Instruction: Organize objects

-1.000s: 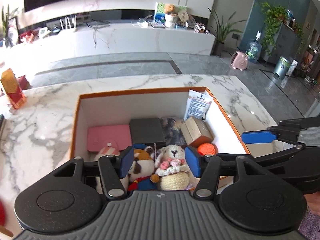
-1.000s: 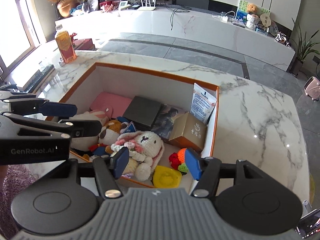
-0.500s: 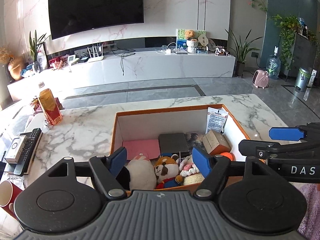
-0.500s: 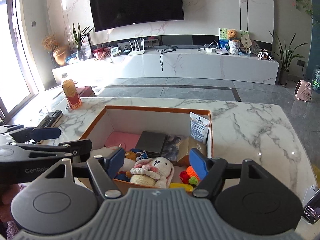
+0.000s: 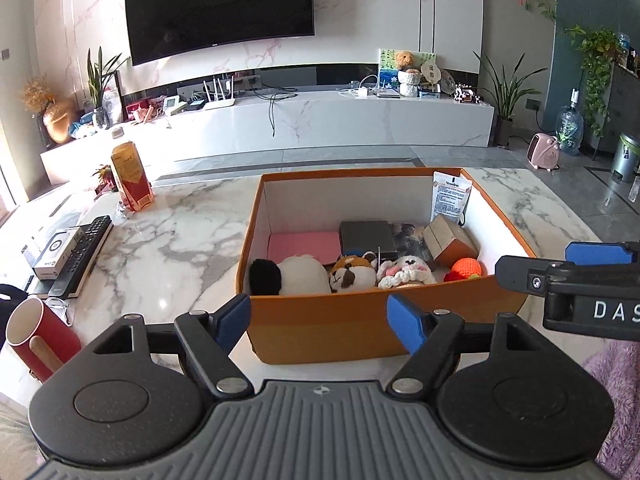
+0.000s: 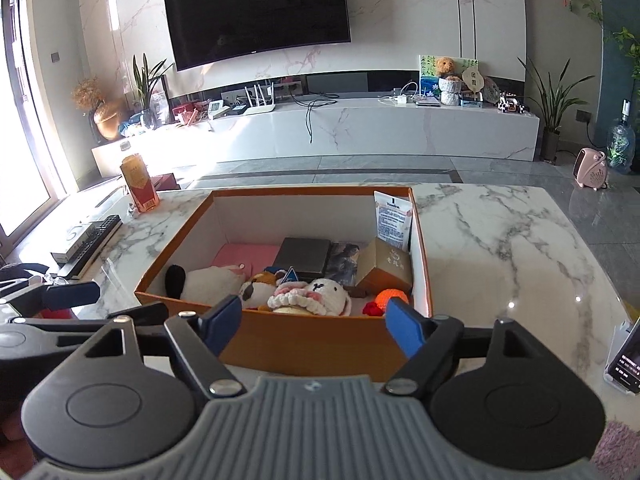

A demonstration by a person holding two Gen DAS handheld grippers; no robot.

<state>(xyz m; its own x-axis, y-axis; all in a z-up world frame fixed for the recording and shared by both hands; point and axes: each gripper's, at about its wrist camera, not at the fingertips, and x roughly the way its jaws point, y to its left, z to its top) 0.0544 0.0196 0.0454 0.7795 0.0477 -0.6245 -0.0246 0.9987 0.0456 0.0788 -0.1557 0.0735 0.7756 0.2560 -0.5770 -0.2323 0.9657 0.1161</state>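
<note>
With my left gripper (image 5: 318, 322) and right gripper (image 6: 314, 326) both spread empty, jaws just widened, I risk clipping the orange box (image 5: 360, 328) wall if I reach in low.

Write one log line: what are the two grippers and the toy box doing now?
left gripper: open, empty, jaws just widened | right gripper: open, empty, jaws just widened | orange box: on table, holds plush toys

Both tools drawn back from over the orange box (image 5: 328, 330) to its near side, jaws opened wider, empty
</note>
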